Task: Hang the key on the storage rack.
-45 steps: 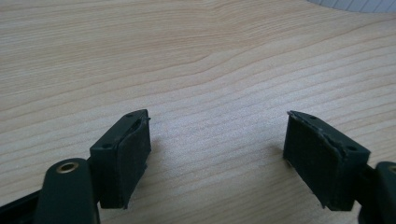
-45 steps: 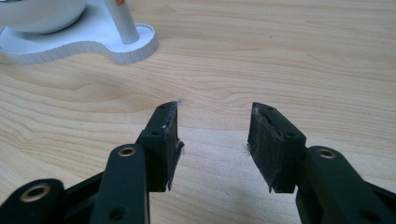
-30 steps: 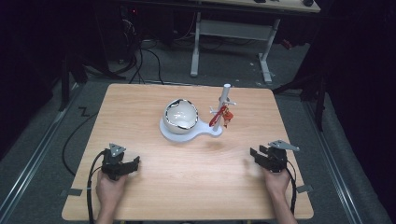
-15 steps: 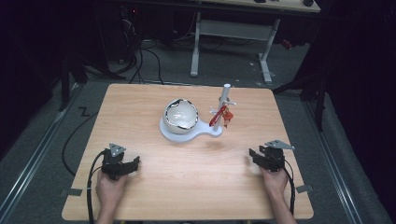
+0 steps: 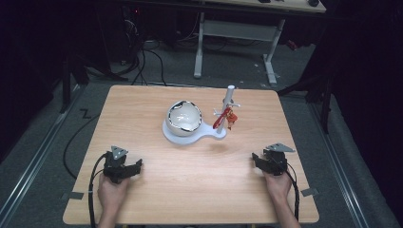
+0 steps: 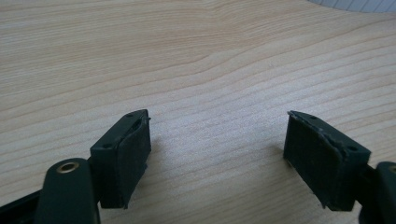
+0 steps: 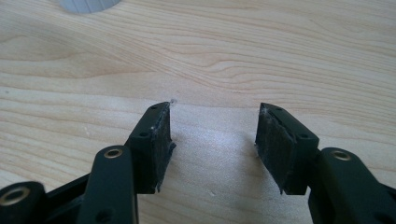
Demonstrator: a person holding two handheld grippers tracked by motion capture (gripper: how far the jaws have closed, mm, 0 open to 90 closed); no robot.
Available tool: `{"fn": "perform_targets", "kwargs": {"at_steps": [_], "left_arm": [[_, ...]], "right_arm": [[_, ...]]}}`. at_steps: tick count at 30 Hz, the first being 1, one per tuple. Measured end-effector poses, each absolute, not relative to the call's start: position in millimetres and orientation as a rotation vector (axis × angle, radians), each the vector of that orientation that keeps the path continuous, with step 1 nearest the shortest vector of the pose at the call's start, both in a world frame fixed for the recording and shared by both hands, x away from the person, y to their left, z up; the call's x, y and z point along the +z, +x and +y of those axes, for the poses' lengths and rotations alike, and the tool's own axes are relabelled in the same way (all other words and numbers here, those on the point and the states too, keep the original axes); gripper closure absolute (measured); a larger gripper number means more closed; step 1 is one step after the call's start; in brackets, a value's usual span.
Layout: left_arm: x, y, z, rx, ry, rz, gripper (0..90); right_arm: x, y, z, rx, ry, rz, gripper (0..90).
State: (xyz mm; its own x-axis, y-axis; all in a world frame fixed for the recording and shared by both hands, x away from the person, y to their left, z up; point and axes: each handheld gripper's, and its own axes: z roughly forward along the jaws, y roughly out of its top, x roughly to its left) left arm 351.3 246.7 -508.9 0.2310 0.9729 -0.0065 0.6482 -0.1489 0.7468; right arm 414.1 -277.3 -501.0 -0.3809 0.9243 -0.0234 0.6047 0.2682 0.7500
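1. At the left, the left hand (image 5: pixel 113 192) is seen coming in from the near edge of the desk (image 5: pixel 142 118), wrapped around the left gripper (image 5: pixel 134 167), which is held low over the wood and pointed toward the middle of the desk.
2. In the left gripper view its fingers (image 6: pixel 122 156) are spread wide; bare wood grain is seen between them, and nothing is gripped.
3. At the centre of the desk, well apart from both grippers, one white stand (image 5: pixel 187 137) is placed. One white bowl (image 5: pixel 184 117) with a dark rim is seated on its round base, and one upright white post (image 5: pixel 229 102) rises at its right end.
4. One small red item (image 5: pixel 224 118) is hung from the post; what it is cannot be told.
5. At the right, the right hand (image 5: pixel 278 183) is laid on the desk near the front edge, and the right gripper (image 5: pixel 256 159) is pointed inward.
6. Its fingers (image 7: pixel 152 147) have just been opening and are parted, with nothing between them but desk.
7. Counted: two hands, two grippers, one stand, one bowl.
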Motion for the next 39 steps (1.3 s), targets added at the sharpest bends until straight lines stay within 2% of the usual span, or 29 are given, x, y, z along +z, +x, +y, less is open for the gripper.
{"fn": "perform_targets", "kwargs": {"at_steps": [9, 23, 39], "left_arm": [[-508.9, 351.3, 246.7, 0.660, 1.877, 1.488, 23.4], [-508.8, 350.5, 246.4, 0.659, 1.877, 1.490, 23.3], [-508.9, 350.3, 246.4, 0.659, 1.876, 1.490, 23.3]], "right_arm": [[-502.2, 414.4, -273.9, 0.906, 1.371, 2.097, 44.4], [-502.7, 412.7, -273.9, 0.914, 1.377, 2.118, 34.5], [-502.8, 407.6, -274.1, 0.910, 1.392, 2.108, 33.9]]}}
